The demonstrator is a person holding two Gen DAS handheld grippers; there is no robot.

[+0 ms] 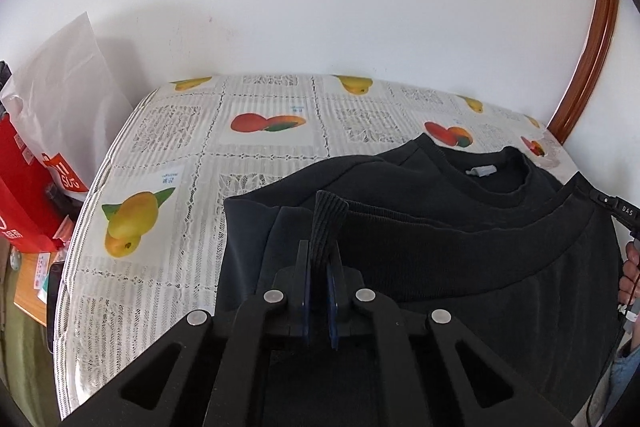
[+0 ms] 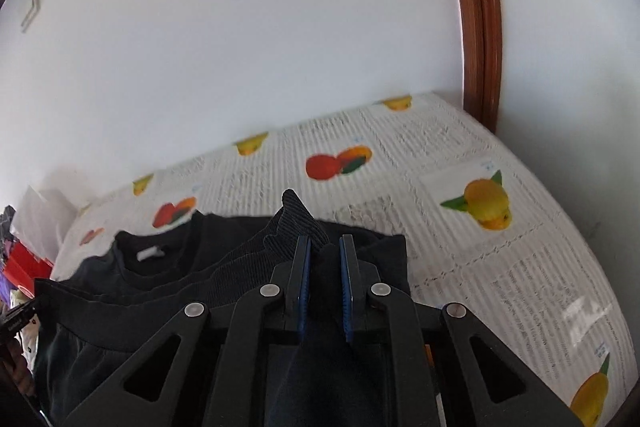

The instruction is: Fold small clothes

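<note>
Two grippers work for you: your left gripper (image 1: 320, 259) is pinched nearly closed on the ribbed knit hem of the black cotton sweatshirt (image 1: 460, 227); your right gripper (image 2: 324, 267), slightly wider, clamps bunched fabric of that hem (image 2: 296, 215). The sweatshirt's soft, matte body lies just beyond both, collar far, on the lace-patterned, fruit-printed tablecloth (image 1: 168, 131).

Fruit-print lace tablecloth (image 1: 192, 147), white wall (image 1: 320, 7), red bag (image 1: 24, 195), brown wooden frame (image 2: 480, 27).
</note>
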